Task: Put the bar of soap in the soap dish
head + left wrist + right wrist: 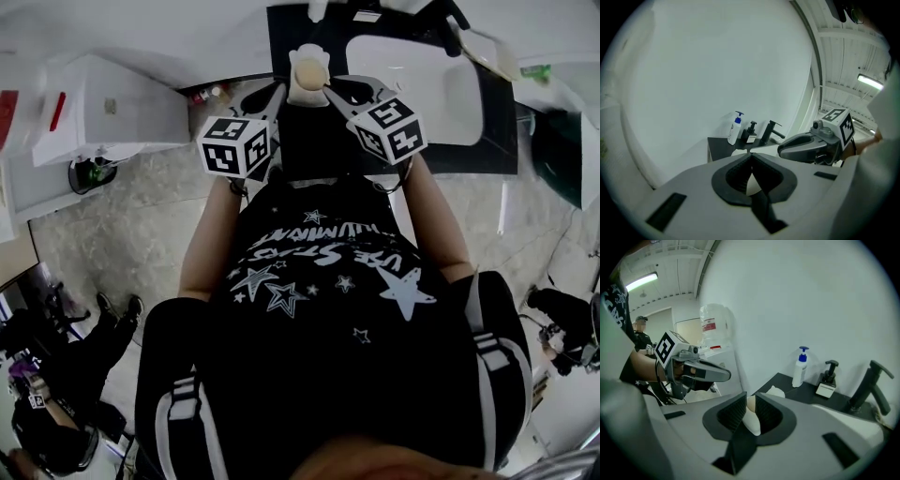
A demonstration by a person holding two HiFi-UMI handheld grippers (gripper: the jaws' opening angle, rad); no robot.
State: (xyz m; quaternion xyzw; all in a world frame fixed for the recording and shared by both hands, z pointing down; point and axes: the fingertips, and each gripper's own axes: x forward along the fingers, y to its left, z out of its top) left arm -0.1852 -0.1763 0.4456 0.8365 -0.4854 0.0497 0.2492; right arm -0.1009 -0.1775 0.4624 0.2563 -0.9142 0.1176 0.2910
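The pale cream bar of soap (308,73) hangs in the air at the near left corner of the black counter (300,141), with both grippers meeting on it. My left gripper (281,91) comes in from the left and my right gripper (330,91) from the right. In the right gripper view the soap (752,420) sits between the two pads, which press its sides. In the left gripper view the jaws (751,161) are drawn together on a cream sliver of soap (751,184). A white object (776,391) lies on the counter corner; I cannot tell if it is the dish.
A blue-capped white bottle (800,367), a black pump dispenser (828,376) and a black tap (867,385) stand along the wall. The white basin (422,84) is set into the counter. A white cabinet (103,112) stands to the left, and a person (56,375) at lower left.
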